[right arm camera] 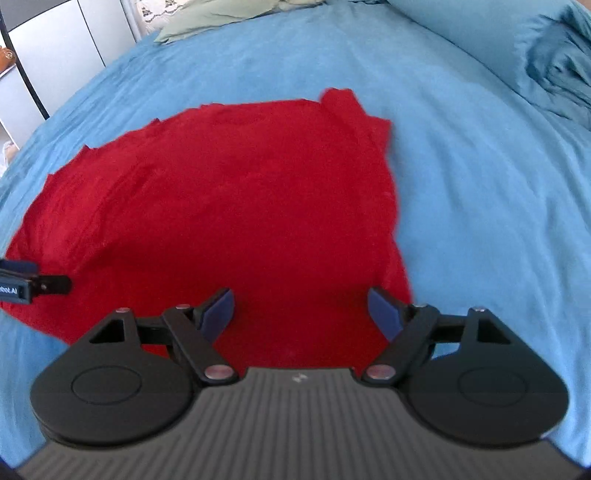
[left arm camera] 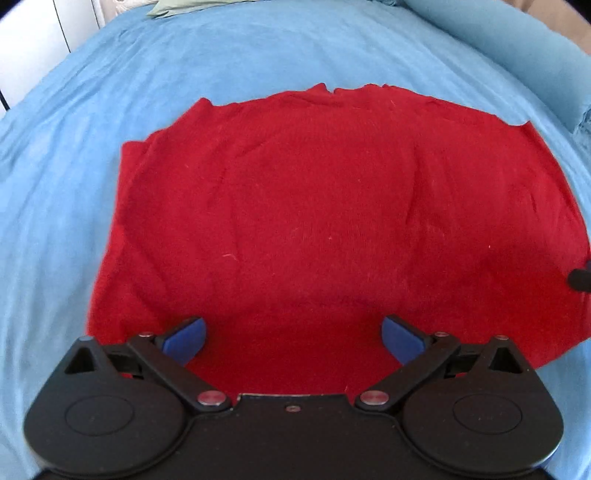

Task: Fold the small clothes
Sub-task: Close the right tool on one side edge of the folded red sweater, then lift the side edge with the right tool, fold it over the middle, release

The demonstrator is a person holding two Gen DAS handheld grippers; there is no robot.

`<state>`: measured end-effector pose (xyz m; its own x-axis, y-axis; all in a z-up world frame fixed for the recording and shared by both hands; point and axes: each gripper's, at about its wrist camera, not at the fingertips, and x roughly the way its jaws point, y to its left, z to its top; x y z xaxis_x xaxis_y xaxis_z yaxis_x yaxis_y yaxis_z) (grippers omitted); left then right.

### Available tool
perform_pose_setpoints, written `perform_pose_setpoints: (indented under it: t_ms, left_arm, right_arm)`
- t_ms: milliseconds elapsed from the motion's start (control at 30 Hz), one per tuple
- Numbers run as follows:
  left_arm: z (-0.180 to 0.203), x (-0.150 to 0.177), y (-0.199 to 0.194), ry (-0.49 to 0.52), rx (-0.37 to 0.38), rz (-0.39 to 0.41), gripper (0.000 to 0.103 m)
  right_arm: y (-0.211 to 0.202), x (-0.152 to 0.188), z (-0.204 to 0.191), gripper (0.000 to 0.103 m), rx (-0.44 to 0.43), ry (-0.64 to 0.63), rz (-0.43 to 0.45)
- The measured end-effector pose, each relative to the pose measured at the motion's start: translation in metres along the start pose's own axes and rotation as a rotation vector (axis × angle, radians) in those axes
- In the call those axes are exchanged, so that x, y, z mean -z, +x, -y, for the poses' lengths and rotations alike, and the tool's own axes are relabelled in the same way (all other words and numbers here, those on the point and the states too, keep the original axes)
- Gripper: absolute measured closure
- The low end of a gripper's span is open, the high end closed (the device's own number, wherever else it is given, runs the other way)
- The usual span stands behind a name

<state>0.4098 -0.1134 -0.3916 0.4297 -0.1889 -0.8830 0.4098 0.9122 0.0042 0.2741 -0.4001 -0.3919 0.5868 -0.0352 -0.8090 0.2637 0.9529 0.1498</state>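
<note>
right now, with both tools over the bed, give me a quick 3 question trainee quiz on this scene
1. True or false: the left tool is gripping the red garment.
2. What does the garment lie on? A) blue bedsheet B) wooden table C) tiled floor
3. What colour is the crumpled cloth at the far edge of the bed?

Key: 1. False; both it and the right tool stand open above the cloth. 2. A, the blue bedsheet. 3. Pale green.
</note>
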Motion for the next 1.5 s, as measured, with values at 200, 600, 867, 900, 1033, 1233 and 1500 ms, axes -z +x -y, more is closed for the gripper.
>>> perform_pose_setpoints:
  t_ms: [200,600,867,900,1033,1233,1500]
  left_arm:
    - [0.019,-0.028,-0.028,0.024,0.103,0.085,0.000]
    - [0.048,-0.053,0.014,0.030,0.149,0.103,0.000]
    - [0.051,-0.057,0.009,0.071,0.150,0.155,0.000]
    - [0.053,-0.058,0.009,0.074,0.145,0.165,0.000]
    - [0.053,-0.060,0.016,0.064,0.151,0.138,0.000]
    - [0.047,-0.058,0.036,0.006,0.159,0.079,0.000]
    - [0.045,-0.062,0.037,-0.005,0.160,0.063,0.001]
  right_arm:
    - [-0.017,-0.018,0.024,0.000,0.030,0.017,0.041]
    - [0.034,-0.038,0.051,0.021,-0.084,0.119,0.093]
    - [0.058,-0.052,0.062,0.031,-0.207,0.246,0.107]
    - [0.060,-0.053,0.069,0.033,-0.231,0.284,0.105]
    - [0.057,-0.054,0.074,0.049,-0.238,0.278,0.088]
    - [0.054,-0.061,0.067,0.066,-0.233,0.234,0.068]
    - [0.041,-0.068,0.051,0.074,-0.234,0.220,0.090]
